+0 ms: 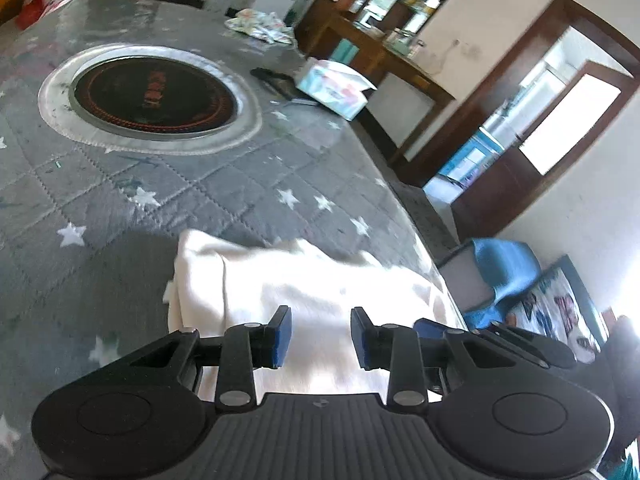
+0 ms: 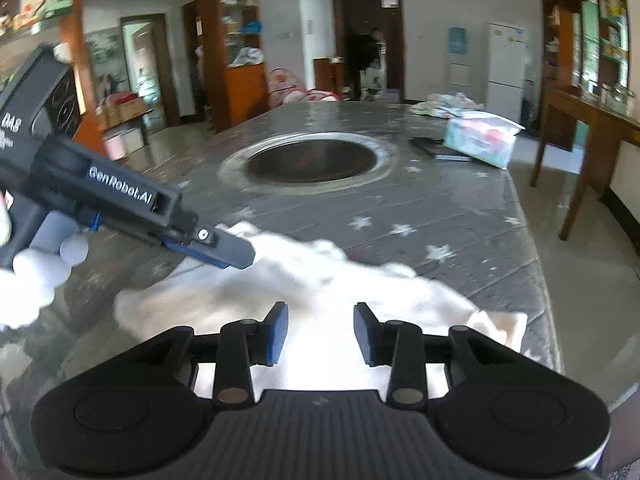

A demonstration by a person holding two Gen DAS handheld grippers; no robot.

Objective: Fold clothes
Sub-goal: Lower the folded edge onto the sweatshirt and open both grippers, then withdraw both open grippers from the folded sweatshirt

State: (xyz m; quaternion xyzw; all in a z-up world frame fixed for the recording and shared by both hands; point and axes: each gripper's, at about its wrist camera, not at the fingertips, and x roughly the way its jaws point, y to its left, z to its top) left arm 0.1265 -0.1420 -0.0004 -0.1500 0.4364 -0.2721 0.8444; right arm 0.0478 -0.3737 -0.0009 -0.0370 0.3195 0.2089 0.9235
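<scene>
A white garment lies crumpled on the grey star-patterned table cover, near the table's front edge; it also shows in the right wrist view. My left gripper is open and empty, hovering just above the garment. It appears from the side in the right wrist view, over the garment's left part. My right gripper is open and empty above the garment's near middle. Part of my right gripper shows at the lower right of the left wrist view.
A round black hotplate with a metal rim is set in the table's middle. A tissue box, a dark flat object and a patterned cloth lie at the far right. A wooden side table stands right of the table.
</scene>
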